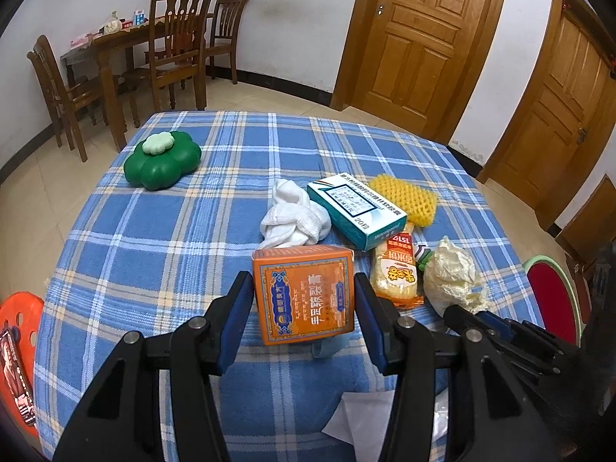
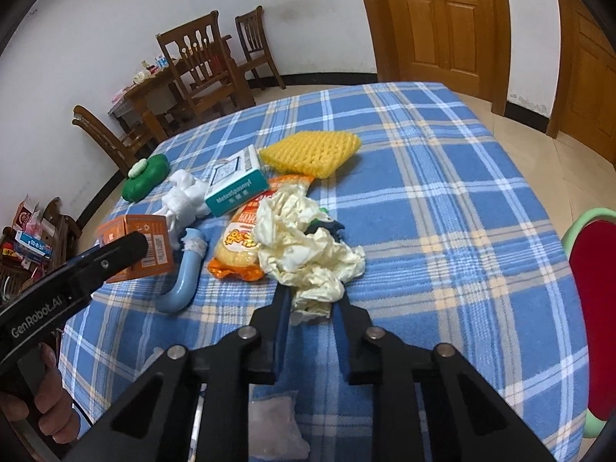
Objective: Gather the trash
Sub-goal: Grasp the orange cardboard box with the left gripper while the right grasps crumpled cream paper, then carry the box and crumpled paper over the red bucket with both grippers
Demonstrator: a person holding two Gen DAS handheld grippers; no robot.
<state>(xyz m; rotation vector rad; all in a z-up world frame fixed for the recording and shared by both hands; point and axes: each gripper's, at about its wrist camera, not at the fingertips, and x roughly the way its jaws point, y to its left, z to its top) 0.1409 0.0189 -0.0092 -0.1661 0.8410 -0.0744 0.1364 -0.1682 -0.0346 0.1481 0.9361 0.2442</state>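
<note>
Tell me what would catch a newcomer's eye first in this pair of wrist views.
Probably the orange box clamped between the left gripper pads, close to the camera and above the blue plaid tablecloth. Next, the right gripper is closed on a crumpled cream paper wad at the near edge of the trash pile. Beyond it lie a yellow foam net and a teal-and-white box.

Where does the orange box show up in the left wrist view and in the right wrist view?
Left wrist: orange box at lower centre, clamped in the left gripper.
Right wrist: at the left edge, partly behind that gripper's finger.
Shared landmark: the teal-and-white box lies beyond it in both.
</note>
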